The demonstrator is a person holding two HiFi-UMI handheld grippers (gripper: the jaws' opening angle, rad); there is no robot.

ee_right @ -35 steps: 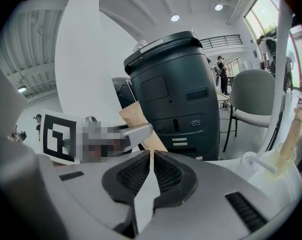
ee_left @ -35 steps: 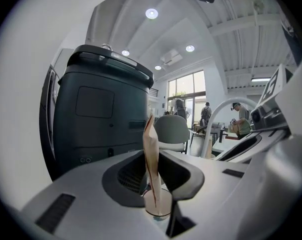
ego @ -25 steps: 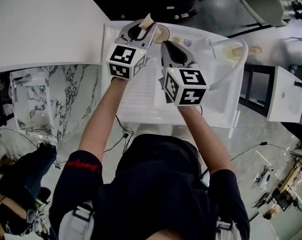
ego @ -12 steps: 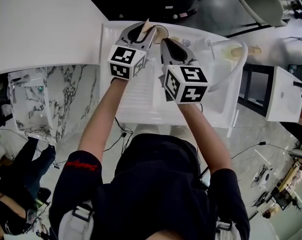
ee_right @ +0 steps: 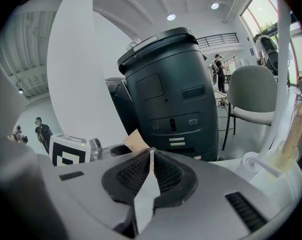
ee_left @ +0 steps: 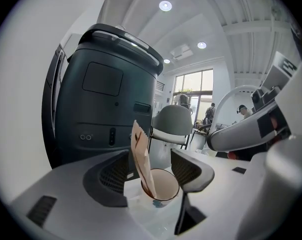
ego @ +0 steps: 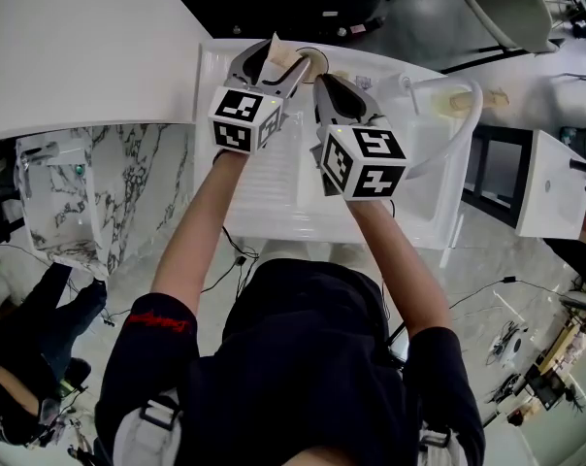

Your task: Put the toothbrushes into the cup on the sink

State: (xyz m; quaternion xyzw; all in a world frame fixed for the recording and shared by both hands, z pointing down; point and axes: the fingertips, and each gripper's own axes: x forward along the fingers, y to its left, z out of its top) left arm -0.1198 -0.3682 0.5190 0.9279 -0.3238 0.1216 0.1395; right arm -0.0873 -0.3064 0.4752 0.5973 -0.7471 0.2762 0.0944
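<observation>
We hold the left gripper (ego: 274, 63) at the twelve o'clock edge of the white sink (ego: 274, 187). Its jaws have just been opening and now stand wide apart. Between them stands a toothbrush (ee_left: 141, 159) in a brown paper sleeve, close to the left-hand pad, with neither pad pressing on it. Its lower end sits inside the cup (ee_left: 162, 187) and its top leans towards eleven o'clock. In the head view the sleeve (ego: 276, 49) sticks up at about ten o'clock of the cup (ego: 315, 62). Behind the cup we see a dark cabinet (ee_left: 106, 99) and, at its three o'clock, a grey chair (ee_left: 173, 121). Our right gripper (ego: 322, 85) waits at about five o'clock of the cup, with its jaws closed together (ee_right: 151, 154) and nothing between them. At its three o'clock the white faucet (ego: 458, 129) arches over the sink.
</observation>
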